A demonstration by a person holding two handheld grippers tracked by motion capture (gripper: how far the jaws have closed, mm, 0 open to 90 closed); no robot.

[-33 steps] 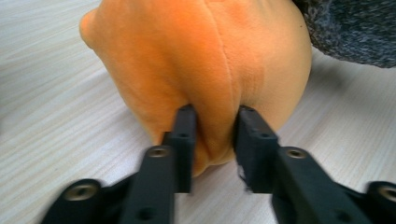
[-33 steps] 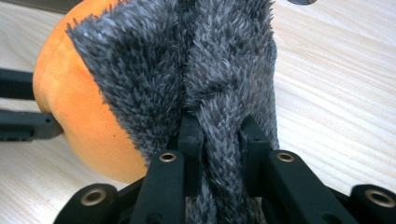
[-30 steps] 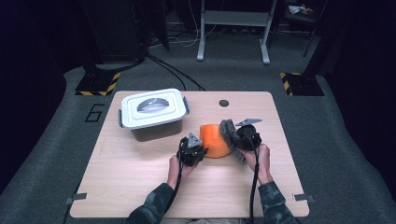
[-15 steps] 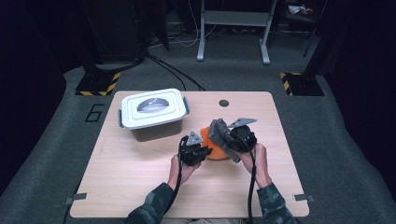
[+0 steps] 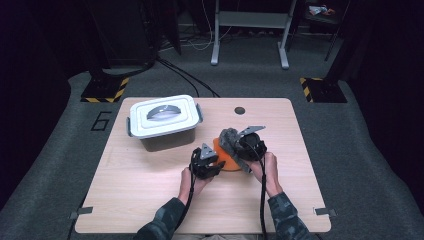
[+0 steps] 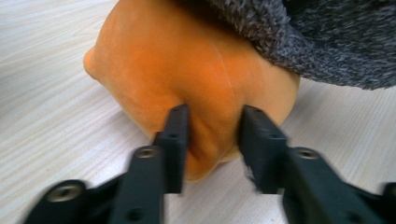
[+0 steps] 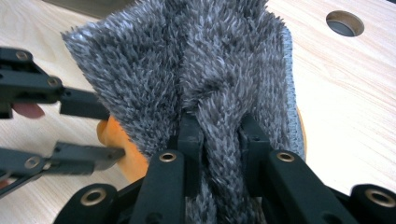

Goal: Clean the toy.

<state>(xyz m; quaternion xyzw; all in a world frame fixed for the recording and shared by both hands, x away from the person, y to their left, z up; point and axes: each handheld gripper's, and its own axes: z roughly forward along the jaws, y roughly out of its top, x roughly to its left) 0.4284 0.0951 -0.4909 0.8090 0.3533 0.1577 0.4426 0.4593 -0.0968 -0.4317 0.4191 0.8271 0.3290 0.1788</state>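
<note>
Mid-table, an orange cloth [image 6: 187, 79] lies flat, its near edge between the left gripper [image 6: 212, 140], whose jaws have just been opening. A grey cloth [image 7: 196, 70] is clenched in the right gripper [image 7: 217, 154] over it. A lidded box [image 5: 164, 121] sits far left; bare table [image 5: 300, 200] lies near and right.

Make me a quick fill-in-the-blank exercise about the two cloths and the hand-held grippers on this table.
1. The right hand-held gripper is clamped on a fluffy ____ cloth.
2. The left hand-held gripper has a fold of the ____ cloth between its jaws, which have just been opening.
3. The grey cloth lies partly ____ the orange one.
4. The white container behind the cloths has its lid ____.

Missing words: grey; orange; on top of; on
</note>
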